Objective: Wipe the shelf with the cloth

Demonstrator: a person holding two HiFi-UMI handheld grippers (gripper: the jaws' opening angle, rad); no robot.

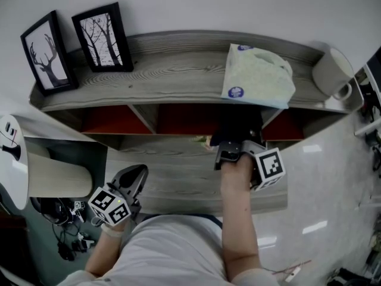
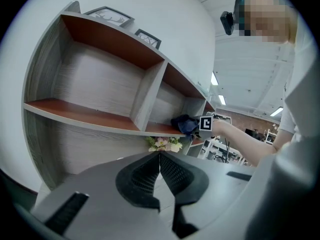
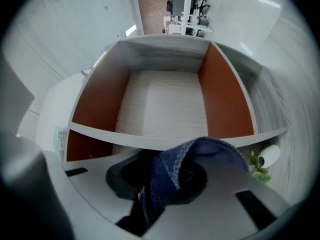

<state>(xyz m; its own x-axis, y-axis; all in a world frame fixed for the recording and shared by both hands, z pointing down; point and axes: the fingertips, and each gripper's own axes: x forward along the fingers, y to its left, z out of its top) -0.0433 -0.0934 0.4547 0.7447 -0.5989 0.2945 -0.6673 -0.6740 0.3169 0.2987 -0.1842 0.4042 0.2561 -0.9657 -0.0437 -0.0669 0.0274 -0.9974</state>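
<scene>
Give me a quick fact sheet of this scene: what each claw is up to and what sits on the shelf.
Right claw: shut on the blue cloth, at the mouth of a shelf compartment
Left claw: shut, empty, apart from the shelf
Shelf top: deer picture frame, tree picture frame, soft white packet, mug
Lower level: small flowers

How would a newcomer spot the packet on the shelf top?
Find the curved grey wooden shelf against the white wall. Right of centre on its top lies a soft pale green plastic packet. Unlike the upright black-framed pictures at left and the white mug at right, it lies flat and bears blue round stickers.
</scene>
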